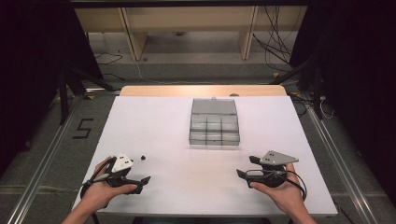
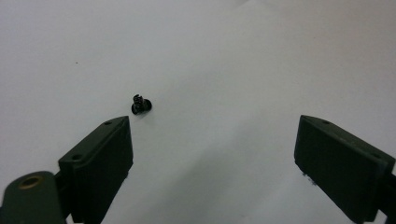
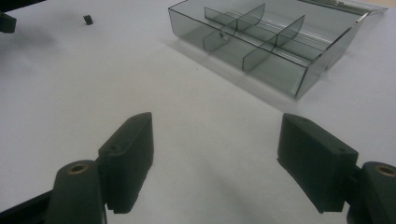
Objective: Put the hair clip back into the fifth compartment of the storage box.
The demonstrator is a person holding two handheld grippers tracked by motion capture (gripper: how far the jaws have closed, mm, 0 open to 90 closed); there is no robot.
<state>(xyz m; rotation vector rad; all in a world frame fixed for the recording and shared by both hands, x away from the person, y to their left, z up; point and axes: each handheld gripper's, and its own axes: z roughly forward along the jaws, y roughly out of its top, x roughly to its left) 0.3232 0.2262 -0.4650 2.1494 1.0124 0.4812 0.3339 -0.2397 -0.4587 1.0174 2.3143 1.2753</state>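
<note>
One small black screw [image 2: 140,105] lies on the white table [image 1: 187,186], loose, nothing touching it. In the left gripper view it sits just ahead of the left jaw tip, off the centreline of the gap. In the high view the same screw [image 1: 143,157] is just beyond and right of the left gripper [image 1: 140,182].

One clear plastic compartment box [image 1: 215,127] stands at table centre, well apart from the screw, lid folded open toward the far edge. Dividers split it into a grid; the high view suggests six cells. The cells that can be made out hold nothing; some are too blurred to judge. In the right gripper view the box [image 3: 275,51] lies ahead, right of centre.

Left gripper [image 2: 212,158]: jaws spread wide, nothing between them, held low near the table edge in the person's left hand [image 1: 100,189].

Right gripper [image 3: 215,163]: jaws likewise wide apart, nothing held. The right hand [image 1: 280,189] holds it near the front right of the table, jaws pointing left.
</note>
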